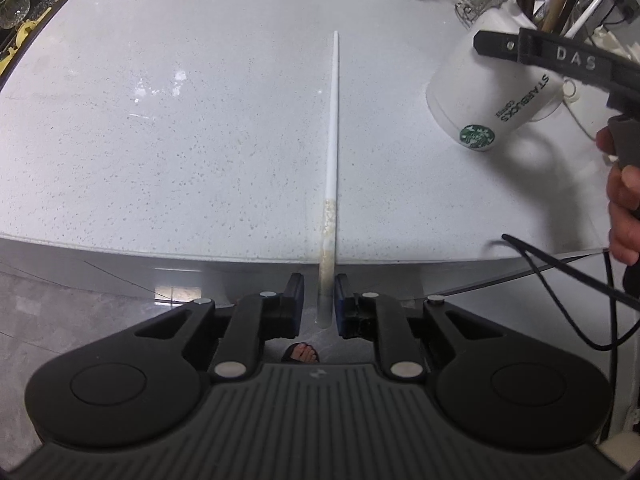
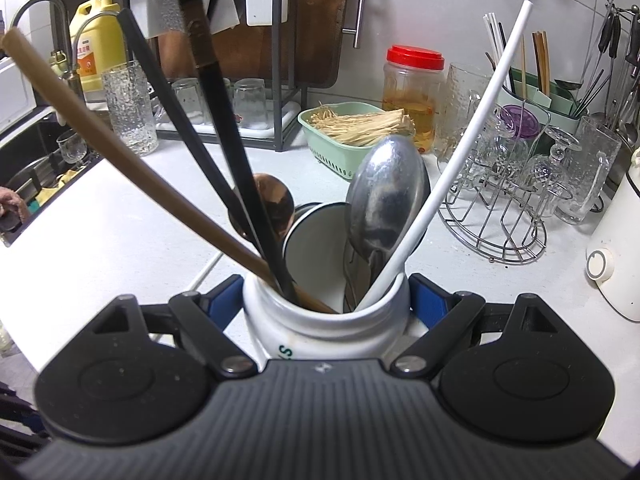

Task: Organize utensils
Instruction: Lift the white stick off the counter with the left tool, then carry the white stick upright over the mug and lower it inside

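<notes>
My left gripper (image 1: 319,300) has its jaws closed around the thick end of a white chopstick (image 1: 334,128) that points away over the white counter (image 1: 160,140). My right gripper (image 2: 326,298) is shut on a white Starbucks mug (image 2: 320,320), held tilted above the counter; the mug also shows in the left wrist view (image 1: 492,92). The mug holds a white chopstick (image 2: 460,160), a metal spoon (image 2: 386,196), a copper spoon (image 2: 272,204), a tan wooden utensil (image 2: 120,152) and dark chopsticks (image 2: 216,112).
A wire rack with glasses (image 2: 504,200), a green basket (image 2: 344,132), a red-lidded jar (image 2: 414,92), a chopstick holder (image 2: 536,96) and a white appliance (image 2: 616,248) stand at the back. A sink (image 2: 36,176) lies left. A cable (image 1: 568,280) hangs by the counter edge.
</notes>
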Tool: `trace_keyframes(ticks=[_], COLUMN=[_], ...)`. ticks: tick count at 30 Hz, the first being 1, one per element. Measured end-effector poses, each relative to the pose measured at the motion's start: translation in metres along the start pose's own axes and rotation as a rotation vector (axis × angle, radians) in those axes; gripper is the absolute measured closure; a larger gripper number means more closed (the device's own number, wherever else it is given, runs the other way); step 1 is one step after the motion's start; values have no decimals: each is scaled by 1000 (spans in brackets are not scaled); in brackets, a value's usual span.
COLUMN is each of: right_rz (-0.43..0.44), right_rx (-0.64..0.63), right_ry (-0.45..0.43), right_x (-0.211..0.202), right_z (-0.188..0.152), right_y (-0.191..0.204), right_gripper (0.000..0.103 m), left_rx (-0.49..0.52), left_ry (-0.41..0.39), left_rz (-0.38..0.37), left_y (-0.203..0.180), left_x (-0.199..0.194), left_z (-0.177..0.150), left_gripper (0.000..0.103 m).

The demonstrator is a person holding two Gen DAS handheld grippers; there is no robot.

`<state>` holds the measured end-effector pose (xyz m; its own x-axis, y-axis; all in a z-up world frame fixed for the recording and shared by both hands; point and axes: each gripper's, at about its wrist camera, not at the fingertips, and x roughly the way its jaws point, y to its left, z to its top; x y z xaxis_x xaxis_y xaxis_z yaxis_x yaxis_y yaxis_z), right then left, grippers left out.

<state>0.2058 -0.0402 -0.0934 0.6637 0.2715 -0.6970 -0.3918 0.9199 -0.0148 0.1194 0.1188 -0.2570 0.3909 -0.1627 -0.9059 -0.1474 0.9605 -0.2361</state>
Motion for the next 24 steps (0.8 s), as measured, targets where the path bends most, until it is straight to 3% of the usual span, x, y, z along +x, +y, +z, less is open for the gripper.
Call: trace_keyframes(ticks=[1, 9, 24], right_rz=[0, 3, 0], right_rx=[-2, -3, 3], right_ry=[-1, -4, -19], right_x=[0, 0, 0], right_z=[0, 0, -1], right_y=[0, 0, 2], right_gripper=[13, 13, 13], left_rx=[4, 37, 104], left_ry=[-4, -56, -258], left_rz=[4, 41, 95], left_y=[-2, -12, -32], left_x=[0, -35, -140], left_z=[1, 18, 90], left_gripper=[93, 95, 95])
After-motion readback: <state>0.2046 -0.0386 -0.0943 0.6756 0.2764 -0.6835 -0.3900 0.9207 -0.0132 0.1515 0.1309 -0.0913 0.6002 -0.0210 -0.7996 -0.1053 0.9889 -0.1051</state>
